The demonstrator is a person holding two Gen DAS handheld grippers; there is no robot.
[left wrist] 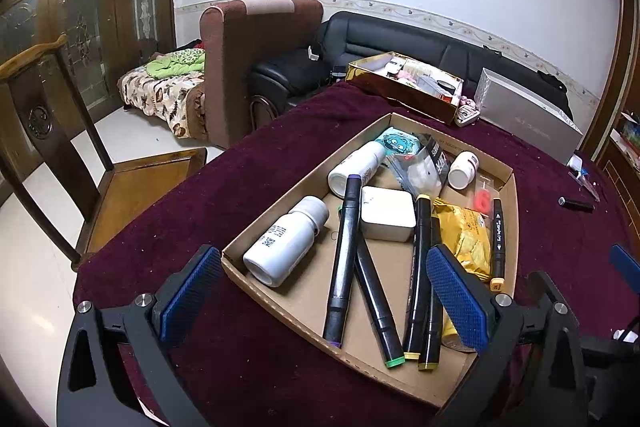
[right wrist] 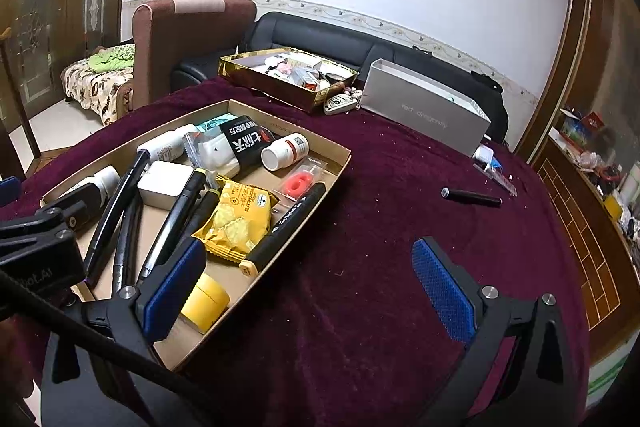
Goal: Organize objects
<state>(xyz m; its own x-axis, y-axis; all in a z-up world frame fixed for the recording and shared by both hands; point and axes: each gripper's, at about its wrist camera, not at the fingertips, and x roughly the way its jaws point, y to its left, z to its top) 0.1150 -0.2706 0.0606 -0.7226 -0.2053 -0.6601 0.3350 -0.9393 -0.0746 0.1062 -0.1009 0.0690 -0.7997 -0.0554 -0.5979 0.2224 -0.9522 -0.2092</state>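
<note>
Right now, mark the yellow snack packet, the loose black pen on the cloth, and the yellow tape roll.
yellow snack packet (right wrist: 236, 219), right wrist view, centre of wrapper
loose black pen (right wrist: 472, 197), right wrist view, mid-barrel
yellow tape roll (right wrist: 204, 301), right wrist view, outer side

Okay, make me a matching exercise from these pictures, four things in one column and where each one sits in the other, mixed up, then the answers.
Things
1. yellow snack packet
2. lone black marker
3. grey box
4. yellow tape roll

Places
A. on the bare cloth, right of the cardboard tray
B. in the tray's near corner, by the right gripper
C. far side of the table, beside the gold box
D. mid-tray, among the markers

Pairs: 1-D, 2-A, 3-C, 4-B
</note>
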